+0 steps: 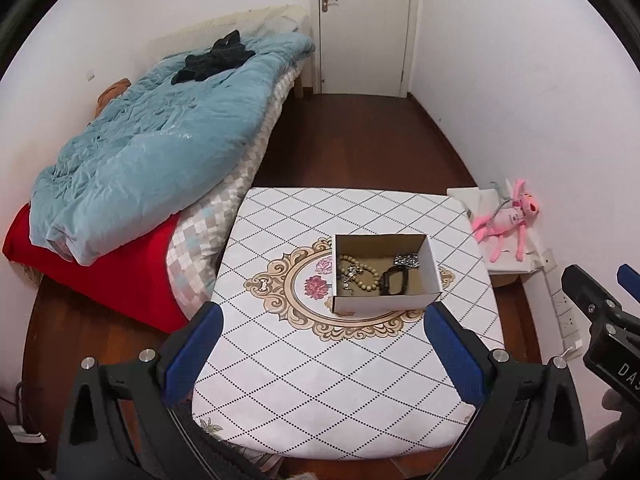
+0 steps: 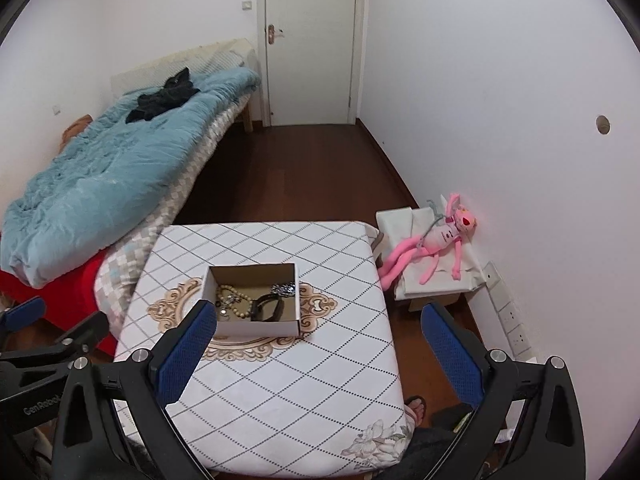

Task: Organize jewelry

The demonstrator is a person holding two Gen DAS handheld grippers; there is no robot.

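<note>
My left tool [image 1: 322, 316] and right tool [image 2: 318, 316] gape wide over the table [image 1: 320, 392]; the jewelry box [image 1: 384, 304] sits at twelve o'clock.

Both wrist views look forward and down from the near edge of the tabletop [image 1: 304, 380], toward the door [image 2: 310, 40]; the 2 share tabletop, box [image 1: 384, 276], bed [image 2: 120, 168].

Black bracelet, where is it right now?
The black band-shaped bracelet lies inside the open white cardboard box on the diamond-patterned table, right of the tan beaded necklace and just in front of the sparkly silver piece.
</note>
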